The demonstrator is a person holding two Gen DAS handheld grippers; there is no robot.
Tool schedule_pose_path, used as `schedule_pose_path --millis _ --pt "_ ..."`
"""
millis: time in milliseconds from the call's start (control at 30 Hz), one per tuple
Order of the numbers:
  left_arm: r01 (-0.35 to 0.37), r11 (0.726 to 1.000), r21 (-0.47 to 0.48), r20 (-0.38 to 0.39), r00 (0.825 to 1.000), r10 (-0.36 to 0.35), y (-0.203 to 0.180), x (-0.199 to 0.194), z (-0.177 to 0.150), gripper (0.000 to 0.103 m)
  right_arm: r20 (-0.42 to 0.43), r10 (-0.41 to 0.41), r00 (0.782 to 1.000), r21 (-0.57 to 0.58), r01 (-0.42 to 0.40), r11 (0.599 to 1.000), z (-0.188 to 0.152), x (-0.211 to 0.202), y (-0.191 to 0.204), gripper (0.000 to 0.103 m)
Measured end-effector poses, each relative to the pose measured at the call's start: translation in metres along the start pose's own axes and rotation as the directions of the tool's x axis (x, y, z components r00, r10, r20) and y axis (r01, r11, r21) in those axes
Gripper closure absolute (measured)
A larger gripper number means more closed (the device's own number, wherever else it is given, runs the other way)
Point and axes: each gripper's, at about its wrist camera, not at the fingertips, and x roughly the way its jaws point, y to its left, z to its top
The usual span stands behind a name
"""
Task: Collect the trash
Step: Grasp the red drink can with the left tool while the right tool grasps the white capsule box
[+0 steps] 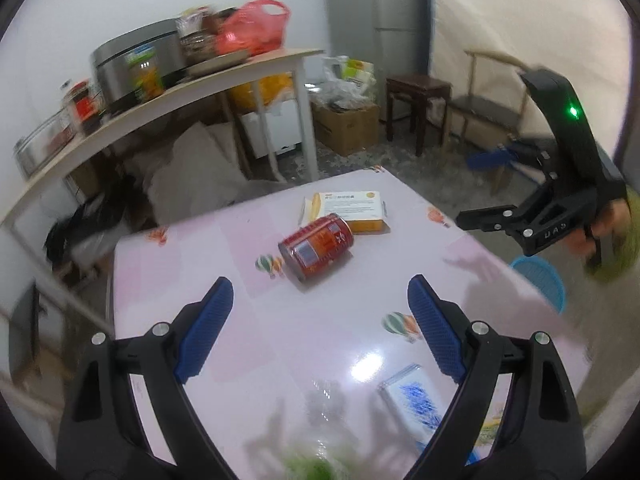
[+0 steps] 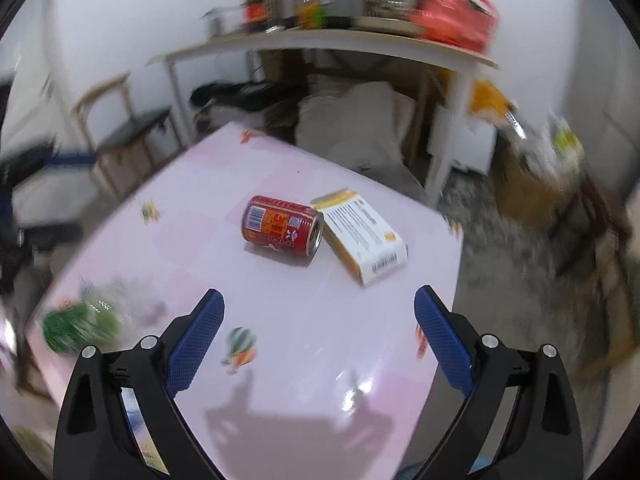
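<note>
A glossy pink balloon-print table (image 1: pixel 328 320) fills a cluttered room; a red drink can (image 2: pixel 282 229) on its side touches an orange-and-white carton (image 2: pixel 362 236); left tool (image 1: pixel 320 316) and right tool (image 2: pixel 318 326) gape empty.

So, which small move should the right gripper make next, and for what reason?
Probably ease the right gripper forward and down toward the red can. Its jaws stand open and empty, and the can lies on its side on the pink table just ahead, touching the yellow and white box. The left gripper is open too, but the can lies slightly left of its centre.
</note>
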Motion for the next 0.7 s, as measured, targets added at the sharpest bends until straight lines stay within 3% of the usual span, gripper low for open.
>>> schedule_pose_path --millis 167,300,367,433,533,700 --pt "0.113 0.981 0.156 -0.065 0.992 -0.104 0.005 0.063 0.015 0.018 -0.052 -0.036 0.998 -0.19 0.026 0.981 0.02 0.053 -0.011 0.01" --pt "0.164 0.966 0.2 -0.139 0.981 -0.138 0.008 0.112 0.025 0.018 -0.166 0.009 0.986 -0.255 -0.052 0.966 0.034 0.106 -0.031 0.01" --pt "0.216 0.959 0.181 -0.165 0.968 -0.187 0.013 0.135 0.033 0.018 -0.206 -0.007 0.978 -0.278 -0.052 0.959 0.04 0.128 -0.04 0.01" --pt "0.257 0.954 0.157 -0.213 0.952 -0.221 0.018 0.158 0.038 0.018 -0.255 0.026 0.967 -0.268 -0.097 0.959 0.046 0.148 -0.051 0.01" --pt "0.276 0.945 0.174 -0.302 0.928 -0.216 0.017 0.188 0.043 0.018 -0.316 0.085 0.945 -0.26 -0.173 0.95 0.05 0.167 -0.059 0.01" --pt "0.323 0.924 0.203 -0.404 0.887 -0.222 0.011 0.223 0.043 0.018 -0.387 0.104 0.916 -0.279 -0.224 0.934 0.049 0.196 -0.057 0.01"
